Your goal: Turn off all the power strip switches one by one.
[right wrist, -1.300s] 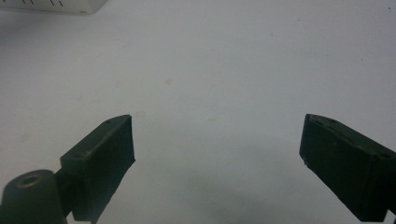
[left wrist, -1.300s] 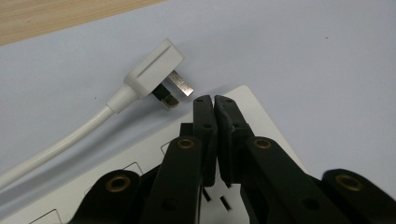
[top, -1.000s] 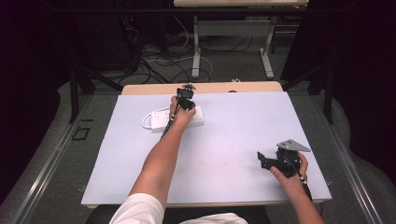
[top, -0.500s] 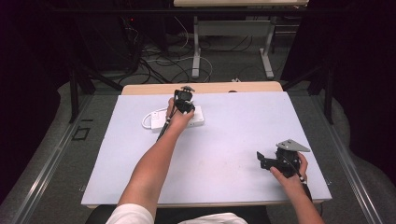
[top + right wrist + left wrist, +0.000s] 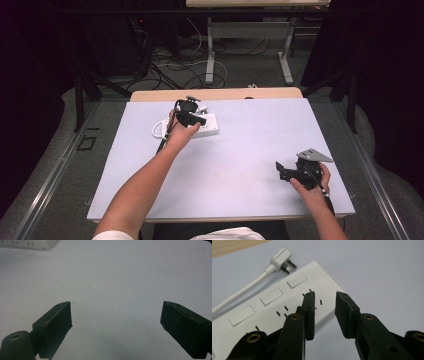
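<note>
High view: one pale surface (image 5: pixel 240 165), largest thing here, with bare floor and cables beyond. On its far left part lies one white strip (image 5: pixel 209 126), the only big item on it. One white cord (image 5: pixel 242 291) runs from the strip and ends in one plug (image 5: pixel 280 261), which lies loose on the surface just beside the strip's end, not plugged in.

Left tongs (image 5: pixel 192 117) hang right over the strip; in the left gripper view the jaws stand partly apart, narrow gap, nothing between them. One jaw sits above the strip's socket face and the other past its edge over bare surface. Contact with the strip: cannot tell.

Right tongs (image 5: pixel 287 172) rest near right, well apart from the strip, jaws spread wide, holding nothing.

Progress: looks like early approach. Strip not grasped, not lifted, plug untouched. Left to do, by my read: close on the strip or its edge and move it; right side idle.

Counts: strip one, cord one, plug one, rocker switches on strip three visible (image 5: pixel 296 280), socket slots several, partly hidden by jaws.
</note>
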### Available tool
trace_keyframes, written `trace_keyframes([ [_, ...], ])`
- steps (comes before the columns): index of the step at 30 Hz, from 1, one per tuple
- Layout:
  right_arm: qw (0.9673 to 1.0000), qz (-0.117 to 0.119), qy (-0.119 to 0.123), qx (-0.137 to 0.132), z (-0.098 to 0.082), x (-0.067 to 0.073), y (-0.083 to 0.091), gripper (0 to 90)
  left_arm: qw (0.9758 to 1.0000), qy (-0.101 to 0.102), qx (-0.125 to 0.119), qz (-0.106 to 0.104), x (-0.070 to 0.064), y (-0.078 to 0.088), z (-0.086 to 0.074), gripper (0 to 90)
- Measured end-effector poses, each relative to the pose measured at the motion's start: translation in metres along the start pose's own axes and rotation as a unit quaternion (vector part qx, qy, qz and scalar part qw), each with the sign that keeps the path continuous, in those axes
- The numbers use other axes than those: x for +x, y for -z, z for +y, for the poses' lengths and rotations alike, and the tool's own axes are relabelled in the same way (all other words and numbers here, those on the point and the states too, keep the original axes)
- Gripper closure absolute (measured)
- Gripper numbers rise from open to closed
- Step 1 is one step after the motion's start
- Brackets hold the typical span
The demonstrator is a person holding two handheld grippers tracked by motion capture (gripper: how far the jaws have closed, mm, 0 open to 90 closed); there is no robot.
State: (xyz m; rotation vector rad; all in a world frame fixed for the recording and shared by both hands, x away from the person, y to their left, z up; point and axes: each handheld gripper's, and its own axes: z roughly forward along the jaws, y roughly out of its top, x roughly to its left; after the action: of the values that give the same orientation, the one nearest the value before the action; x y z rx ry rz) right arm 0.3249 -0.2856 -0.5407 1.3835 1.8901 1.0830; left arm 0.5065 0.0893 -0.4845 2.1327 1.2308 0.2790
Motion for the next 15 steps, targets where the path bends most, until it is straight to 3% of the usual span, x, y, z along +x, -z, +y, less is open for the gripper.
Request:
trace_keyframes([
  [15,1.0,-0.005,0.001,0.0,-0.001,-0.001,0.0,9.4,0.9993,0.0,-0.028,-0.027,0.007,0.047,-0.039,53.1],
])
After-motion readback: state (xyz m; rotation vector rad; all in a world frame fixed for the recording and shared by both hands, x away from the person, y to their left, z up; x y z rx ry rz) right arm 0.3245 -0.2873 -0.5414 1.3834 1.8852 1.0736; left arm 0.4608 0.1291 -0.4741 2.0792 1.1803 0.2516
